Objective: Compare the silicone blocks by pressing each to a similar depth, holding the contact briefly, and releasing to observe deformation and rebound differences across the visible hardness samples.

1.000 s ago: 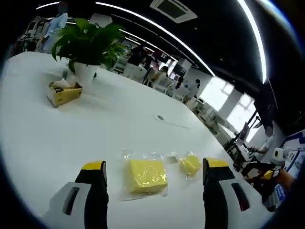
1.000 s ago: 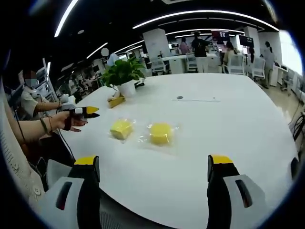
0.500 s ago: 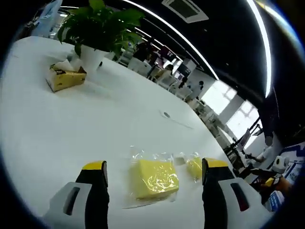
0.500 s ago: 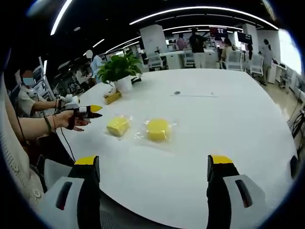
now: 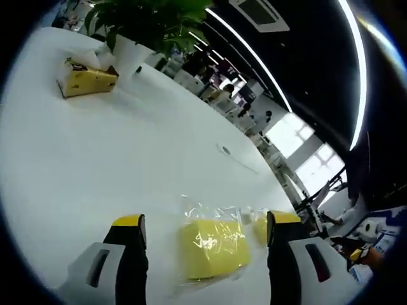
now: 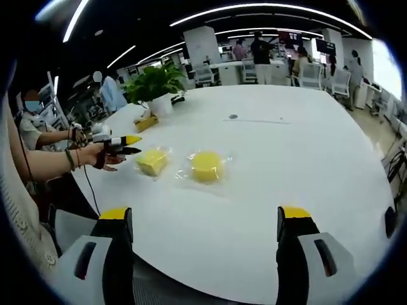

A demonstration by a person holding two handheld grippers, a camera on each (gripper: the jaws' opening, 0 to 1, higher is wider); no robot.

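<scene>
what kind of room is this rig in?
Likely an open-plan office or lab. A big white table holds two bagged yellow blocks, a potted plant and a tissue box; desks and office chairs stand behind under long ceiling strip lights.

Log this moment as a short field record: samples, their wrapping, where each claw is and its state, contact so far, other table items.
samples: square yellow block; round yellow block
wrapping: each in clear plastic
left claw: open, square block between its jaws' line, near it
right claw: open, well short of both blocks
contact: none visible
surface: white table
other items: potted plant; yellow tissue box
</scene>
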